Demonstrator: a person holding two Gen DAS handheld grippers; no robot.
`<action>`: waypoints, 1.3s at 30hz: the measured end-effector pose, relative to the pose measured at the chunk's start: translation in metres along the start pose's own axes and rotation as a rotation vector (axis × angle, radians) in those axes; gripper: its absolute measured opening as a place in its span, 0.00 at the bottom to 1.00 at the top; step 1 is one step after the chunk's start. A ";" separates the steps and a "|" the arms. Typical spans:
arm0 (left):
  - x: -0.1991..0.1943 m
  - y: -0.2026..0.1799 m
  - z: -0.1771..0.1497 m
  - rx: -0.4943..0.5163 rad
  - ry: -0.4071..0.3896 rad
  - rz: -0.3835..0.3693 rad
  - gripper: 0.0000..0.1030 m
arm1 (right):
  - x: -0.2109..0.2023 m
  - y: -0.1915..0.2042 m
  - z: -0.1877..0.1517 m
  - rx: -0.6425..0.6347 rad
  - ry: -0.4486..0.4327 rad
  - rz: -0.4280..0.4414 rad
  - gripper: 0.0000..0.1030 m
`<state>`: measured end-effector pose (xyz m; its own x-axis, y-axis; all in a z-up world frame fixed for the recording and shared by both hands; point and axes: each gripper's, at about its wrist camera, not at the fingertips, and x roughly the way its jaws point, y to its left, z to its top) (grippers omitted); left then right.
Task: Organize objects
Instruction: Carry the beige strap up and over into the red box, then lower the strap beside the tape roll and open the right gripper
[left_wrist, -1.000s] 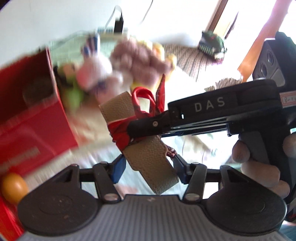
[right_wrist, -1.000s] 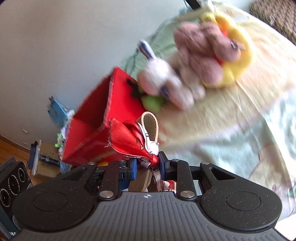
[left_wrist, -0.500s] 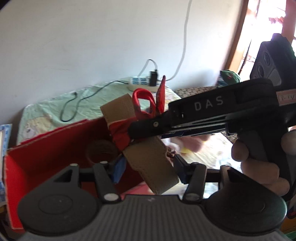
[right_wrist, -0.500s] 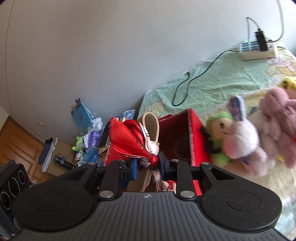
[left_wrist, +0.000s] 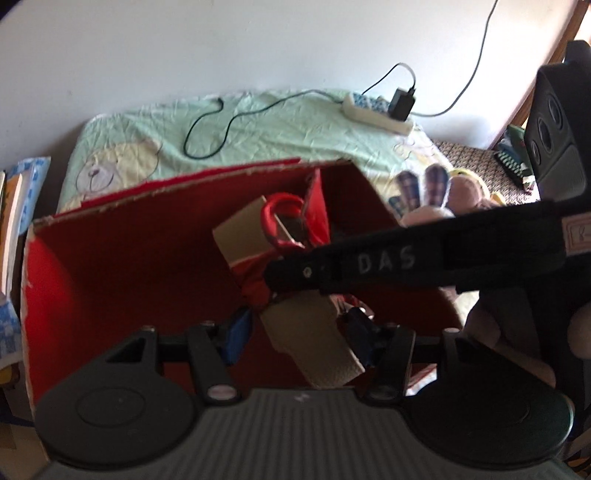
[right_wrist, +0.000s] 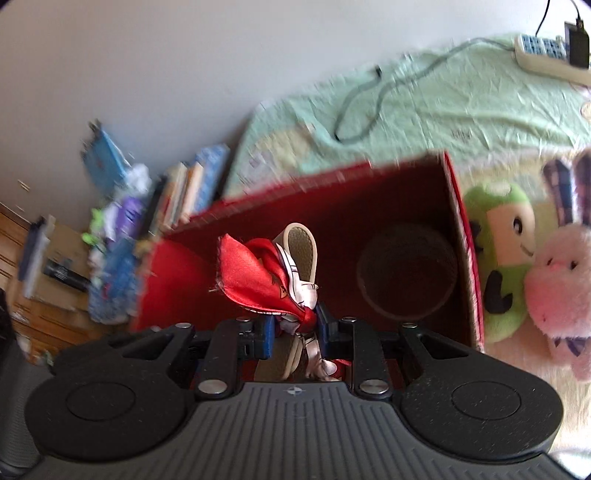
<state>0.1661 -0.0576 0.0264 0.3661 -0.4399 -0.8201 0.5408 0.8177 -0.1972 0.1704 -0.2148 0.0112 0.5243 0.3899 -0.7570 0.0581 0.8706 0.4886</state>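
Note:
A shoe (left_wrist: 243, 232) with a tan sole and red satin fabric hangs over the open red cardboard box (left_wrist: 110, 266). My left gripper (left_wrist: 299, 334) is shut on the sole's near end. My right gripper (right_wrist: 293, 328) is shut on the same shoe (right_wrist: 299, 251) at its red fabric and white upper. In the left wrist view a right gripper finger (left_wrist: 369, 266), marked DAS, crosses in from the right and reaches the shoe's middle. The red box (right_wrist: 369, 192) holds a dark round object (right_wrist: 406, 273) at its bottom.
A green plush (right_wrist: 502, 258) and a pink bunny plush (right_wrist: 557, 269) lie against the box's right wall on the bed sheet (left_wrist: 277, 125). A power strip (left_wrist: 376, 110) with cables sits at the bed's far side. Books (right_wrist: 184, 192) and clutter stand left of the box. A hand (left_wrist: 517, 332) grips the right tool.
Both grippers have carried the shoe from in front of the plush toys to above the open red box, and it now sits lower against the box interior. Both grips are unchanged.

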 end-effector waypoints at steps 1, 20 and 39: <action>0.003 0.004 -0.001 -0.002 0.012 0.003 0.58 | 0.006 -0.001 -0.002 -0.002 0.015 -0.022 0.24; 0.024 0.033 -0.012 0.047 0.121 0.108 0.69 | 0.052 0.012 -0.007 -0.084 0.117 -0.346 0.23; 0.043 0.033 -0.013 0.065 0.145 0.198 0.77 | 0.010 -0.016 -0.015 -0.014 0.094 -0.212 0.30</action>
<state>0.1895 -0.0448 -0.0221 0.3600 -0.2121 -0.9085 0.5191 0.8547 0.0061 0.1617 -0.2205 -0.0106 0.4199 0.2233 -0.8797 0.1461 0.9400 0.3084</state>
